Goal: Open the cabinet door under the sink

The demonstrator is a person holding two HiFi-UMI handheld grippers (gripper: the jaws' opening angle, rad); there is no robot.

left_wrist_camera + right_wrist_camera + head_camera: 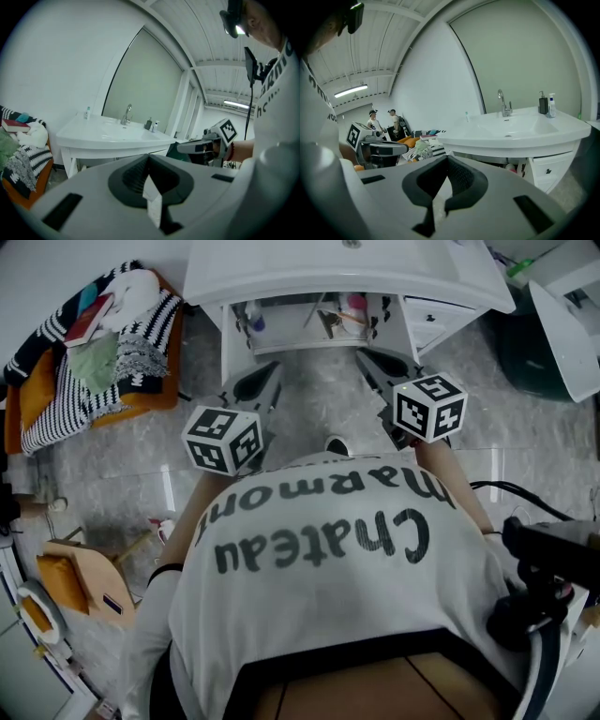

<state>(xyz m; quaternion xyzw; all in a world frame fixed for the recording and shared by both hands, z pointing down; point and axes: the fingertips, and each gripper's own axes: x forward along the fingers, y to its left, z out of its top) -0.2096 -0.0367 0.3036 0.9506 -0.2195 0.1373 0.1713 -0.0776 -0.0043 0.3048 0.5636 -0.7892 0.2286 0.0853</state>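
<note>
White porcelain filled the top of my head view: the sink (347, 263), the landmark I steered by. Directly beneath the sink, the cabinet (309, 320) showed a dim inside with bottles and small items on a shelf. I could not tell which of the white panels beside that opening was the door. Under the sink's right end stood a white drawer unit (548, 171) with dark knobs. At the back of the sink rose a chrome tap (502, 101), and to the right of it a dark soap dispenser (543, 104) stood just beside a pale bottle (552, 104). Both tools hung in front of the sink, over the grey marbled floor (319, 399), apart from the cabinet and touching nothing. The left tool (149, 161) was in front of the sink's left end, its jaws pressed together with nothing between them. The right tool (447, 161) was in front of the sink's right half, and its jaws were likewise pressed together and empty. Left of the sink, an orange seat (141, 404) carried a heap of black-and-white striped cloth (66, 399). Right of the sink sat a dark green bin (530, 362). Far off to the sink's left, two people (382, 122) stood by the wall. The rig wearer's white lettered shirt (319, 577) filled the lower head view.
</note>
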